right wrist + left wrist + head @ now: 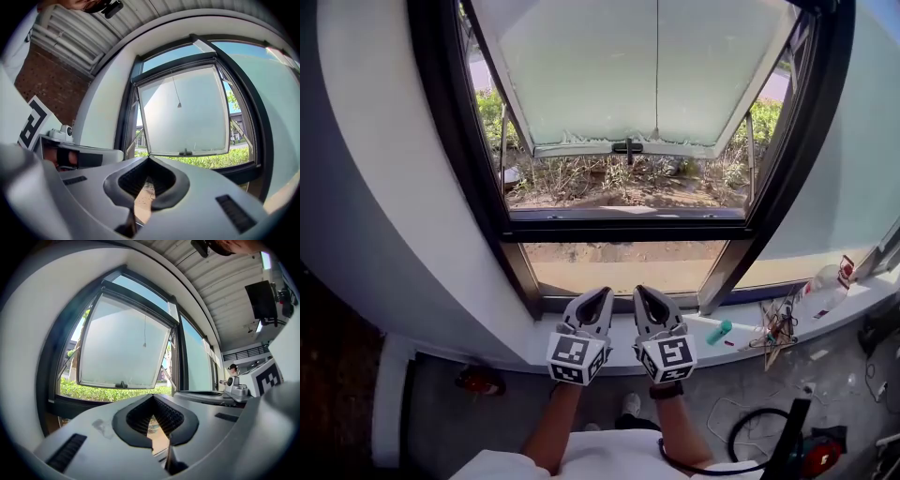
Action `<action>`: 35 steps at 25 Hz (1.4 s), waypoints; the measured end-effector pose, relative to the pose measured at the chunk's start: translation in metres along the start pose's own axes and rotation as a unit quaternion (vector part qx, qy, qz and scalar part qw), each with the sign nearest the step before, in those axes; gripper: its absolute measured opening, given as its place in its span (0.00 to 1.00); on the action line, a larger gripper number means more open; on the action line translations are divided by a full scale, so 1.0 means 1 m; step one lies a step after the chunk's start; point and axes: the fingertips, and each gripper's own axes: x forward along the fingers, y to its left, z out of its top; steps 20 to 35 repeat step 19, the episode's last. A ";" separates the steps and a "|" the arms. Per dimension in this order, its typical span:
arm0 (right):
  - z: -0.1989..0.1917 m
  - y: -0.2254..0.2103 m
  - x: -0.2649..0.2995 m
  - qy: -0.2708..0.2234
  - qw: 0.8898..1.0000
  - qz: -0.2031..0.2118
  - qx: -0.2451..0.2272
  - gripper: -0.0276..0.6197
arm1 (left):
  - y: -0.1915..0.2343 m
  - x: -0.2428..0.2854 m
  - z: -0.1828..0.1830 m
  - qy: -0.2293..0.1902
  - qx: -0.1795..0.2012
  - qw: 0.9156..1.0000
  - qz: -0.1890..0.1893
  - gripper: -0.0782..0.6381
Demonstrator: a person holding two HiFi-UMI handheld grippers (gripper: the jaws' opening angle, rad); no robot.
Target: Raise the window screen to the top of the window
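A dark-framed window (623, 228) fills the wall ahead. Its frosted sash (628, 75) is swung outward, with a black handle (627, 146) on its bottom edge. A thin cord (656, 66) hangs down the middle of the opening; I cannot make out any screen mesh. My left gripper (598, 296) and right gripper (643, 293) are side by side below the window, just in front of the white sill (609, 349). Both are shut and hold nothing. The left gripper (152, 399) and the right gripper (149, 160) each point level at the open sash (122, 348) (183, 117).
On the sill to the right lie a teal object (719, 331), a tangle of sticks and wires (778, 328) and a plastic bottle (830, 286). On the floor are a red item (478, 380) and a cabled red-and-black tool (811, 455). A person (232, 367) stands far off.
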 end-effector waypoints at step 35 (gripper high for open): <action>-0.001 -0.068 0.029 -0.003 1.000 -0.023 0.002 0.03 | 0.002 0.068 0.002 -0.009 0.001 1.000 -0.012 0.11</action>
